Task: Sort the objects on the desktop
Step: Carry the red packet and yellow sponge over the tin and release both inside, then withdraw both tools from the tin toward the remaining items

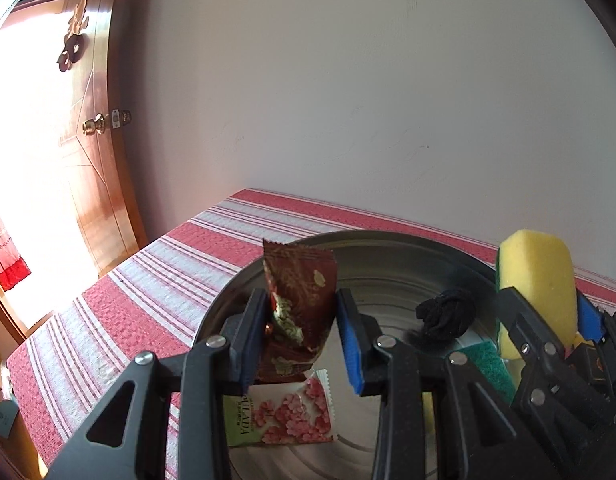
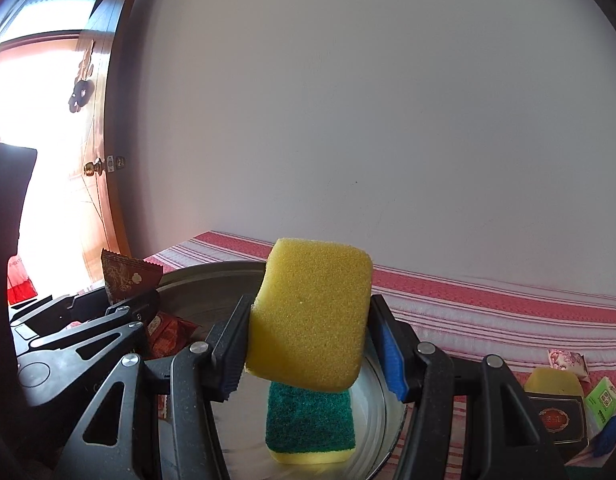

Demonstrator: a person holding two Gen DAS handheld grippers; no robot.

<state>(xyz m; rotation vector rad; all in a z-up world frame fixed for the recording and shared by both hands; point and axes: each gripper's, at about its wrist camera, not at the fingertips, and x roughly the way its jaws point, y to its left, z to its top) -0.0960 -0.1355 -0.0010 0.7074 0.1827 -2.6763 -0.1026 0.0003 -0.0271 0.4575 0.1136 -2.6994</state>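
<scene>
Fingers of the left gripper (image 1: 302, 338) pinch a dark red snack packet (image 1: 298, 300) upright between them, its crimped top edge standing above the pads. It hangs over a round metal basin (image 1: 387, 248) that sits on the red-and-white striped surface (image 1: 156, 276). Below the left fingers, on the basin floor, lies a second packet printed with pink blossoms (image 1: 284, 416); further right in the basin sits a crumpled black lump (image 1: 445, 316) — possibly cloth, though the left wrist view is too coarse to be sure.

Fingers of the right gripper (image 2: 308, 344) clamp a yellow sponge (image 2: 308, 320) by its two sides, tilted, above the same basin (image 2: 212, 276). Directly beneath it another sponge rests on the basin floor, green scouring face up (image 2: 309, 420) over a yellow base.

From the right wrist view, the left gripper stands just to the left with its packet, and a red wrapper (image 2: 170, 334) lies behind it in the basin. Off to the right on the striped cloth — well apart from the basin — are another yellow sponge (image 2: 551, 382), a dark box with a red label (image 2: 561, 418), a small green packet (image 2: 603, 398) and a floral sachet (image 2: 567, 362).
</scene>
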